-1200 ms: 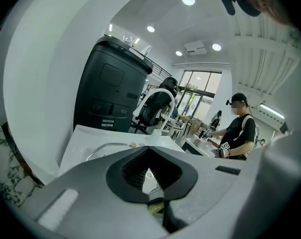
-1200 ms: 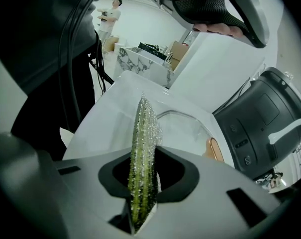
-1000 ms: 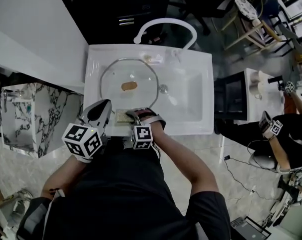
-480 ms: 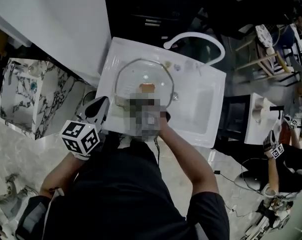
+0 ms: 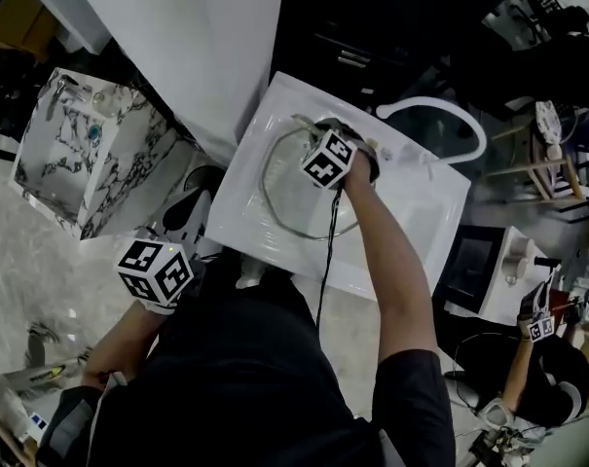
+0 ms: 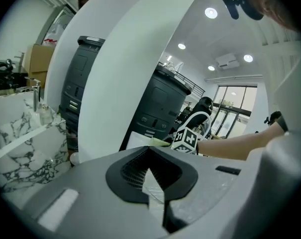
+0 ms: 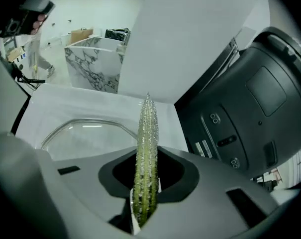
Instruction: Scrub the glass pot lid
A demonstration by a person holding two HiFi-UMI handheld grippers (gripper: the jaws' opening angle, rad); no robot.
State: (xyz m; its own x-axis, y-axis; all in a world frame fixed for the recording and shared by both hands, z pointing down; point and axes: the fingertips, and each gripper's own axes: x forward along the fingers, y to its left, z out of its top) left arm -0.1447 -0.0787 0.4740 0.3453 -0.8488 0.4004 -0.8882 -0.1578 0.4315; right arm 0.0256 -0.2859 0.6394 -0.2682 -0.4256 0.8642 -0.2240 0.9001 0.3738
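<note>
Pinching a wet green scrub sponge (image 7: pixel 146 153) edge-on, the right gripper (image 5: pixel 348 154) reaches over the far rim of the round glass pot lid (image 5: pixel 284 197), which lies flat in the white sink (image 5: pixel 411 222). Scrubbing looks barely started, with most of the glass left to do. The left gripper (image 5: pixel 182 217) hangs by the sink's near corner, jaws pressed together on nothing.

In the head view the right gripper's (image 7: pixel 144 205) jaws and the sponge (image 7: pixel 146 153) they clamp are hidden under its marker cube (image 5: pixel 328 161) and the hand. These also cover the far part of the glass pot lid (image 5: pixel 282 202), so whether sponge meets glass cannot be told there. In the right gripper view the sponge's lower end disappears between the jaws, and the gripper's grey body cuts off the lid's near rim.
</note>
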